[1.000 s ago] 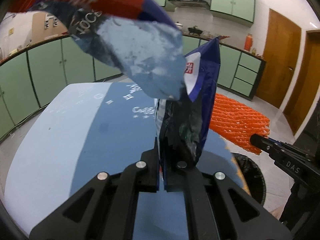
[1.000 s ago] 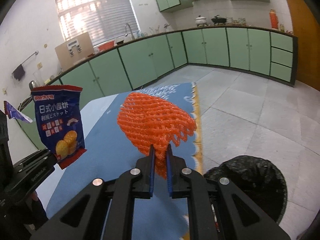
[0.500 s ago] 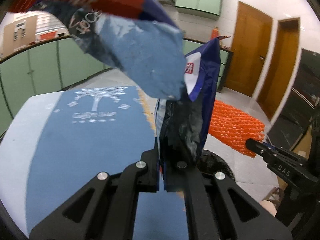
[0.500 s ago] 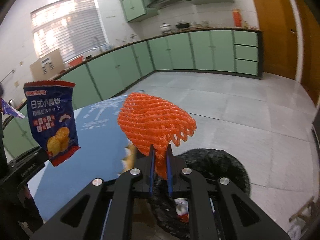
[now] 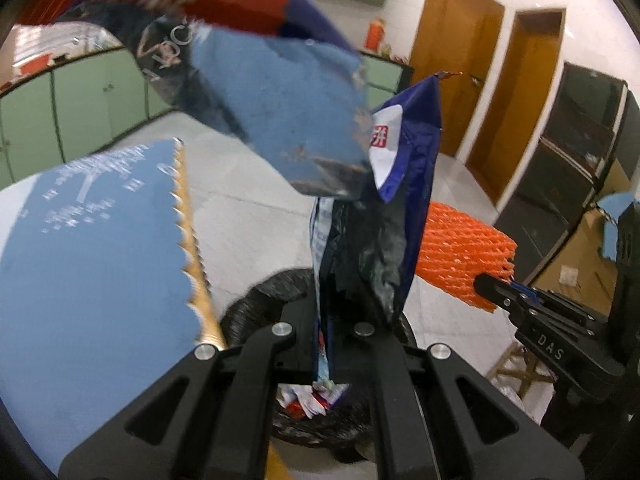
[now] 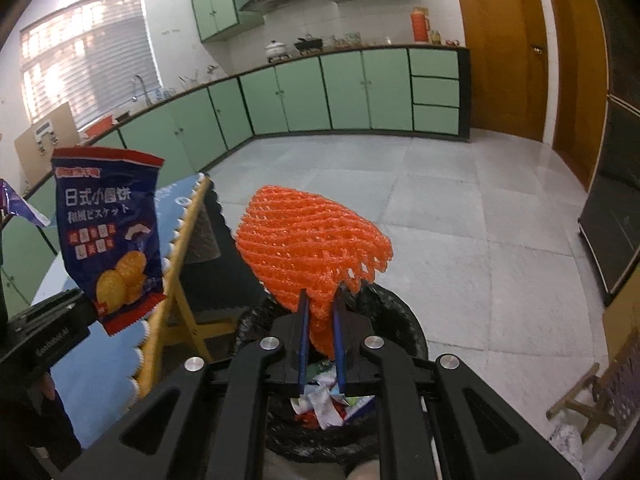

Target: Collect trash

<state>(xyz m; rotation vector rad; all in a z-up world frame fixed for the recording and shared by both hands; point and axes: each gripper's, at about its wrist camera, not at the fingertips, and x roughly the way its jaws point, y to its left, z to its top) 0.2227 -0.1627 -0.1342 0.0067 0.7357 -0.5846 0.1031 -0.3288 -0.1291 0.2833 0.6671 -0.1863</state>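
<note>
My left gripper (image 5: 326, 316) is shut on a dark blue biscuit bag (image 5: 372, 236) that stands up from its fingers; the same bag (image 6: 106, 236) shows its printed front in the right wrist view, held at the left. My right gripper (image 6: 320, 304) is shut on an orange foam fruit net (image 6: 312, 244); the net (image 5: 460, 252) also appears at the right of the left wrist view. Both grippers hang over a bin lined with a black bag (image 6: 396, 320), with crumpled wrappers (image 6: 324, 400) inside. The bin (image 5: 256, 304) lies just below the left fingers.
A table with a blue scalloped cloth (image 5: 92, 248) ends beside the bin, on wooden legs (image 6: 176, 312). Green cabinets (image 6: 344, 92) line the far wall, wooden doors (image 6: 504, 48) stand at the right. Grey tiled floor (image 6: 460, 208) spreads beyond the bin.
Both grippers have swung off the blue table toward the bin, carrying the bag and the net. The bin now sits under both, and its wrappers have come into sight.
</note>
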